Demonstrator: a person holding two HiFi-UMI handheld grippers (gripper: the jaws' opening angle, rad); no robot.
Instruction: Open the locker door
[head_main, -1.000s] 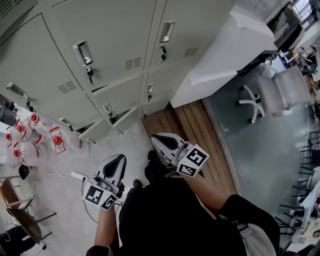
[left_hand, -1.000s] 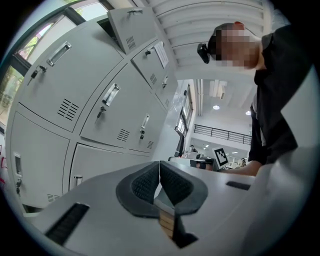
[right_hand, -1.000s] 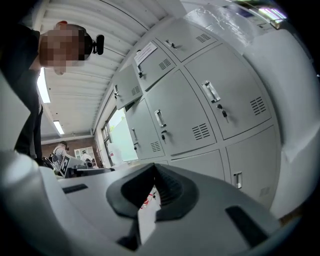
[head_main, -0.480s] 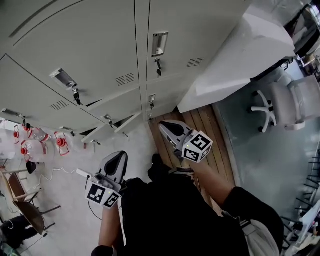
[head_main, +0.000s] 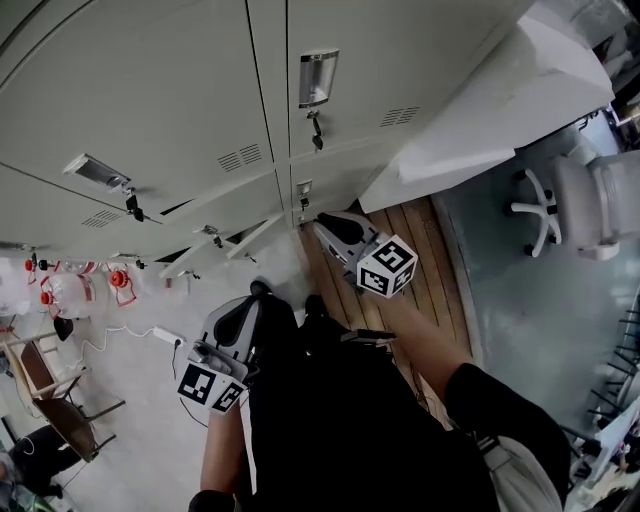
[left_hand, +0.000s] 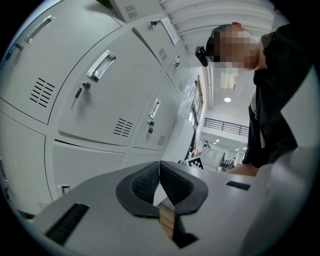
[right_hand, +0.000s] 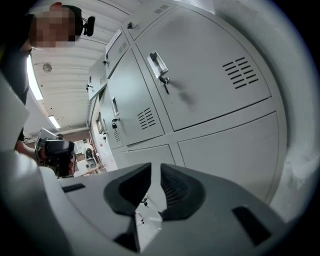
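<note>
Locker door (right_hand: 210, 75), face spreading right of handle (right_hand: 158, 64): likely stiff sheet steel, light swing, slick paint. Best hold at handle; key (right_hand: 164, 82) just below handle. Right gripper (right_hand: 155, 172) below handle, jaws just been opening, slightly apart, empty. Left gripper (left_hand: 159, 172) farther from handle, jaws closed, empty.

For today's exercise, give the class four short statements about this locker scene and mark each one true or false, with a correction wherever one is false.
1. The left gripper has its jaws together with nothing between them. True.
2. The right gripper is clamped on a locker handle. False: its jaws have just been opening, stand slightly apart with nothing between them, and are short of the lockers.
3. A white office chair stands at the right of the head view. True.
4. The jugs on the floor by the lockers have blue caps. False: their caps are red.
</note>
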